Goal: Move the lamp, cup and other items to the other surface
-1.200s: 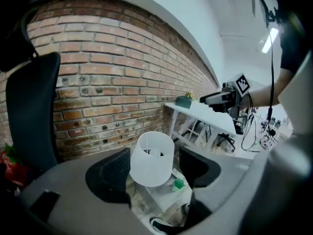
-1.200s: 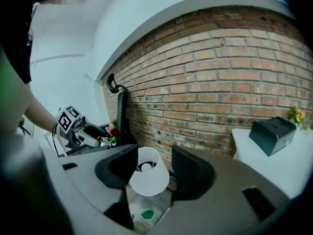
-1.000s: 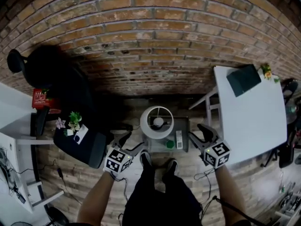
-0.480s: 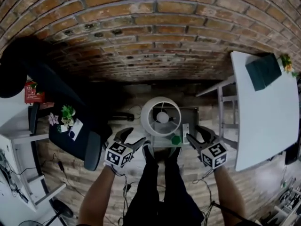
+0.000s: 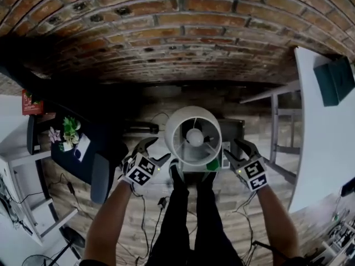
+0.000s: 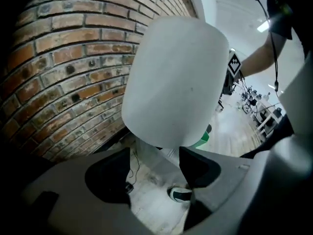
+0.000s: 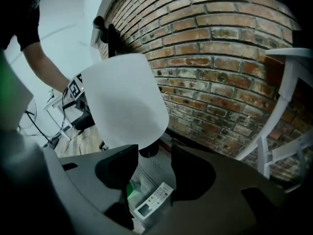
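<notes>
A lamp with a white drum shade [image 5: 193, 136] stands on a small dark low table [image 5: 233, 127] by the brick wall. Beside the lamp's foot sit a green cup [image 5: 213, 164] and a white remote [image 5: 226, 155]. My left gripper [image 5: 151, 150] is open just left of the shade, and my right gripper [image 5: 236, 150] is open just right of it; neither touches anything. In the left gripper view the shade [image 6: 173, 82] fills the space above the open jaws [image 6: 155, 165], with the cup [image 6: 201, 137] behind. In the right gripper view the shade [image 7: 122, 99], cup [image 7: 132, 187] and remote [image 7: 152, 199] lie ahead of the open jaws [image 7: 154, 163].
A white table [image 5: 327, 132] stands at the right with a dark teal book [image 5: 335, 79] on it; its leg [image 7: 274, 126] is close to my right gripper. At the left is a black chair [image 5: 83, 154] carrying a small plant [image 5: 69, 131]. A person's shoes [image 5: 176, 175] stand against the low table.
The head view has closed in on the lamp, which now looks larger. Both grippers have moved up and inward to flank the shade, still open.
</notes>
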`<move>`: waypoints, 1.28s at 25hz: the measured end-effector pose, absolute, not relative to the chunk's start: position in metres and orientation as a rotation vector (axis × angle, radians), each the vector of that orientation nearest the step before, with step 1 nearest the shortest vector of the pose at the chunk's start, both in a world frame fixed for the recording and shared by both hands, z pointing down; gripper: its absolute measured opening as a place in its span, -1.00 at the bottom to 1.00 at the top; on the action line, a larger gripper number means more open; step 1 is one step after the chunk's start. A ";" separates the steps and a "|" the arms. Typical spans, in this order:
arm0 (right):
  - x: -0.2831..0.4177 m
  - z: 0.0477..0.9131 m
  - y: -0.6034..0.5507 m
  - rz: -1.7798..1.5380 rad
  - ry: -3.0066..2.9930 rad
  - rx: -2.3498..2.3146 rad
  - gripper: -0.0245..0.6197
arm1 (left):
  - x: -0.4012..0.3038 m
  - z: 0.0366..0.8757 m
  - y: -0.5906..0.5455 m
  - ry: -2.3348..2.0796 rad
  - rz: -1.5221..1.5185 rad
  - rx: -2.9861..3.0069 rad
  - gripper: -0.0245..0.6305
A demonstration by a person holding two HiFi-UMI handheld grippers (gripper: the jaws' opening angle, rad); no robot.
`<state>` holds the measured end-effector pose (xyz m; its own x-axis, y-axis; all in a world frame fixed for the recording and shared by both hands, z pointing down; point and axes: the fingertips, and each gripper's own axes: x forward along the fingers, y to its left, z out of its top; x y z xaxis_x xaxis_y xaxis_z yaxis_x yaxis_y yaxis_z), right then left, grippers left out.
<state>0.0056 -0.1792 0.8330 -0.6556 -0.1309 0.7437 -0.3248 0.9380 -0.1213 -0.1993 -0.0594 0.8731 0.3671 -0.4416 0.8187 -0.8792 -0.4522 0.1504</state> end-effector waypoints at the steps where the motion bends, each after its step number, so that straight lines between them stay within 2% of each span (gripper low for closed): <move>1: 0.005 0.844 -0.177 0.251 -2.273 0.282 -0.24 | -0.198 0.880 -0.060 -1.113 1.013 2.068 0.01; 5: 0.009 0.887 -0.160 0.018 -2.178 0.119 -0.20 | -0.198 0.899 -0.067 -1.074 1.112 2.126 0.01; 18: -0.027 0.900 -0.187 -0.090 -2.209 0.188 -0.17 | -0.208 0.912 -0.101 -1.132 1.266 2.219 0.03; 23: -0.031 0.897 -0.184 -0.380 -2.160 0.135 -0.32 | -0.204 0.908 -0.101 -1.146 1.364 2.267 0.02; 26: -0.028 0.897 -0.185 -0.414 -2.144 0.147 -0.34 | -0.197 0.904 -0.102 -1.131 1.429 2.319 0.01; 32: -0.028 0.885 -0.190 -0.449 -2.160 0.183 -0.40 | -0.195 0.893 -0.107 -1.185 1.341 2.303 -0.03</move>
